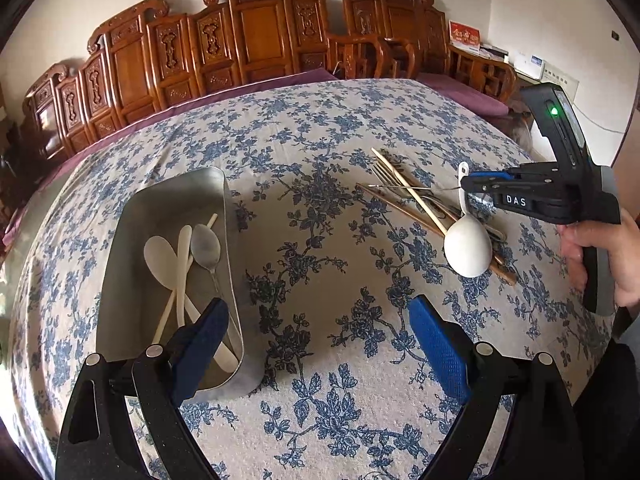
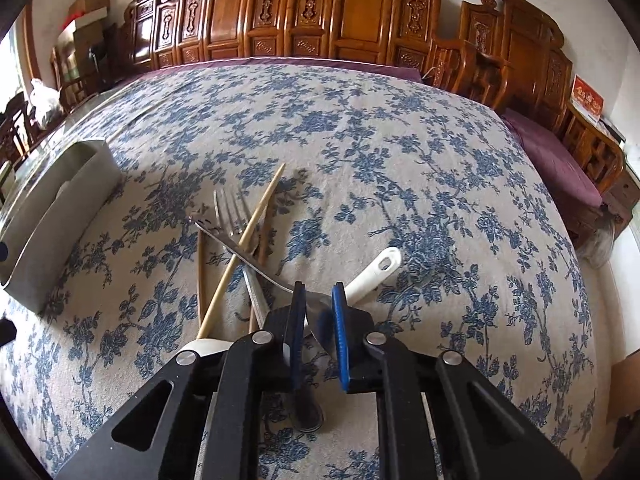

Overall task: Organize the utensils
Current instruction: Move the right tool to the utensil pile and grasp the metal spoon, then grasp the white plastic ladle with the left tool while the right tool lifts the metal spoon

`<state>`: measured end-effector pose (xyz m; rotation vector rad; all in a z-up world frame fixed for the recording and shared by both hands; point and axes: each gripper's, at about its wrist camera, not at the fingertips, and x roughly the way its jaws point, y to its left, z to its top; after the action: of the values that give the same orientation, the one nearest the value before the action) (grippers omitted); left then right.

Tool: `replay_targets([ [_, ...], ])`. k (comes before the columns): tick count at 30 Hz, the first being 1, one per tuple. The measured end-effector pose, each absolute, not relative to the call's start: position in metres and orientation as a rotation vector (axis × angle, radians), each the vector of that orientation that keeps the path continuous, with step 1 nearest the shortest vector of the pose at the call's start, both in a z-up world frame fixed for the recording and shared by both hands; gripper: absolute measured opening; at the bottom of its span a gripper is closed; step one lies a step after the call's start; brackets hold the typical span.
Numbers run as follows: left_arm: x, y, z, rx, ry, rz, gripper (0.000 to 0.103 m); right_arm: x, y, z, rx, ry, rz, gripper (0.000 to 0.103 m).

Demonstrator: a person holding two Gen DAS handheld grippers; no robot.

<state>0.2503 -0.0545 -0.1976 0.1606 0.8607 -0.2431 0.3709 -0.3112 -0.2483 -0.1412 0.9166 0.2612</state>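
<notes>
The right gripper [image 2: 318,308] pinches a metal fork [image 2: 240,240] within the tangled pile; lifting could drag the chopsticks [image 2: 240,248] along. The left gripper [image 1: 320,344] hangs wide open, empty.

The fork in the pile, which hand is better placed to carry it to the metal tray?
Right. Its tongs are already closed around the fork handle in the pile, while the left tongs stand open and empty beside the metal tray.
</notes>
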Motion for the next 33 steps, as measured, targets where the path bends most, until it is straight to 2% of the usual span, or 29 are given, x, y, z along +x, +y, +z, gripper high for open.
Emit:
replay_targets([
  [13,0.249,-0.067,-0.203,0.172,0.876,-0.262,0.088,0.389,-0.324,-0.253,-0.095,0.934,0.327,0.016],
  [16,0.249,-0.068,-0.205,0.173,0.882,-0.260,0.088,0.397,-0.331,-0.254,-0.085,0.939,0.314,0.014],
  [17,0.249,-0.069,-0.206,0.177,0.884,-0.261,0.088,0.398,-0.334,-0.254,-0.079,0.941,0.310,0.012],
  [18,0.248,-0.071,-0.207,0.182,0.886,-0.263,0.088,0.399,-0.336,-0.254,-0.080,0.945,0.308,0.003],
  [19,0.248,-0.072,-0.208,0.186,0.887,-0.264,0.088,0.400,-0.337,-0.255,-0.076,0.950,0.309,0.001],
  [24,0.246,-0.079,-0.209,0.204,0.884,-0.276,0.088,0.388,-0.343,-0.244,-0.071,0.910,0.330,0.002],
  [25,0.245,-0.080,-0.209,0.204,0.883,-0.277,0.088,0.385,-0.343,-0.242,-0.074,0.906,0.338,0.006],
  [28,0.246,-0.080,-0.210,0.202,0.885,-0.281,0.088,0.378,-0.337,-0.246,-0.103,0.912,0.359,0.043],
  [29,0.246,-0.081,-0.210,0.203,0.886,-0.282,0.088,0.376,-0.334,-0.248,-0.123,0.916,0.357,0.047],
  [33,0.246,-0.080,-0.210,0.198,0.888,-0.284,0.088,0.378,-0.325,-0.263,-0.196,0.952,0.327,0.049],
])
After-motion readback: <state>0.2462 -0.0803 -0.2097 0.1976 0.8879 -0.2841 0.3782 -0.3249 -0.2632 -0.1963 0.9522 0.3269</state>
